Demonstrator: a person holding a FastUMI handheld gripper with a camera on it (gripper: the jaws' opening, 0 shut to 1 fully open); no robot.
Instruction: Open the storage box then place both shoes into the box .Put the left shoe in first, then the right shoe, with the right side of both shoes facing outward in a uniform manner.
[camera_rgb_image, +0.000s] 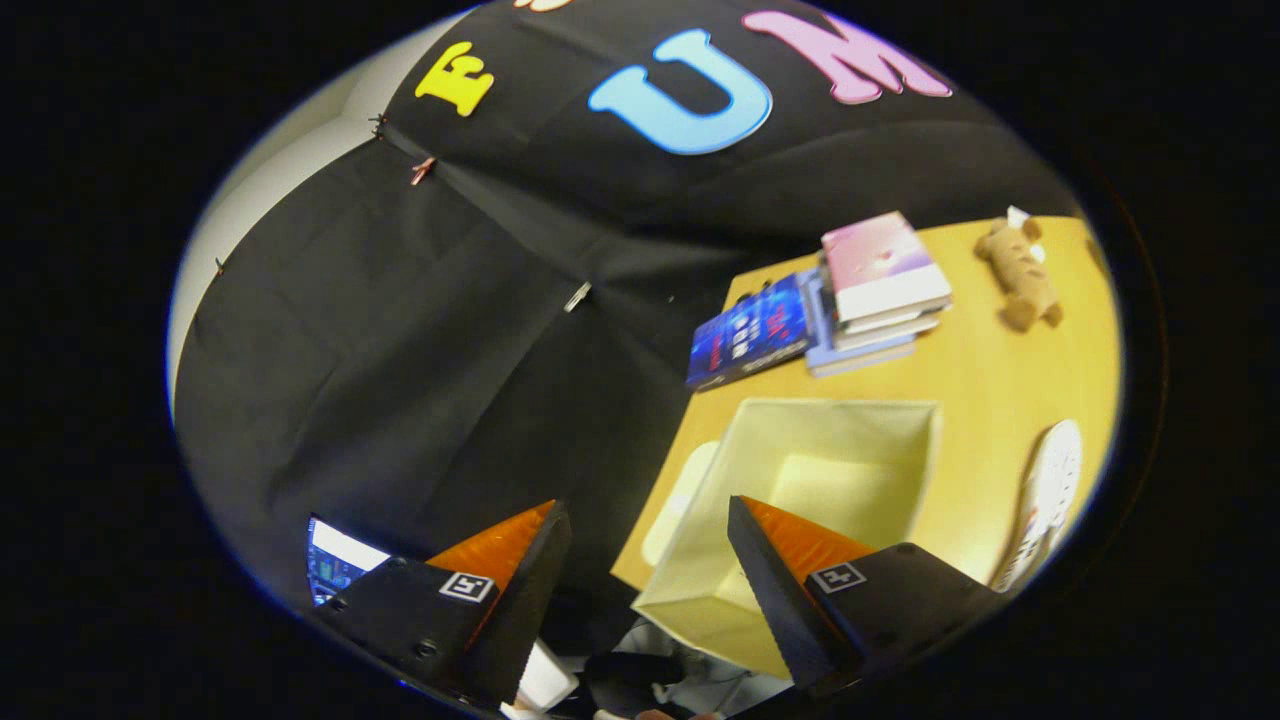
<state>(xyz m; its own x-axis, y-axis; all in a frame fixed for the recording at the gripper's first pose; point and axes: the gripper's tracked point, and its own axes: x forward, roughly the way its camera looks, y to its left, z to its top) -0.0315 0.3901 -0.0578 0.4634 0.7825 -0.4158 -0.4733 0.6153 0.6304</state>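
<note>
The pale yellow storage box (700, 590) stands open on the yellow table (990, 390), and its inside looks empty. Its flat pale lid (668, 520) lies on the table against the box's left side. A white shoe (1048, 495) rests on its side to the right of the box. My gripper (648, 508) is open and tilted, held above the box's near corner with nothing between the fingers. The right finger (790, 560) overlaps the box's near rim. A white and dark thing (630, 685) shows low between the fingers; I cannot tell what it is.
A stack of books (880, 290) and a blue book (750, 335) lie beyond the box at the table's far edge. A brown plush toy (1020, 270) sits at the far right corner. The table's left edge drops off beside the lid.
</note>
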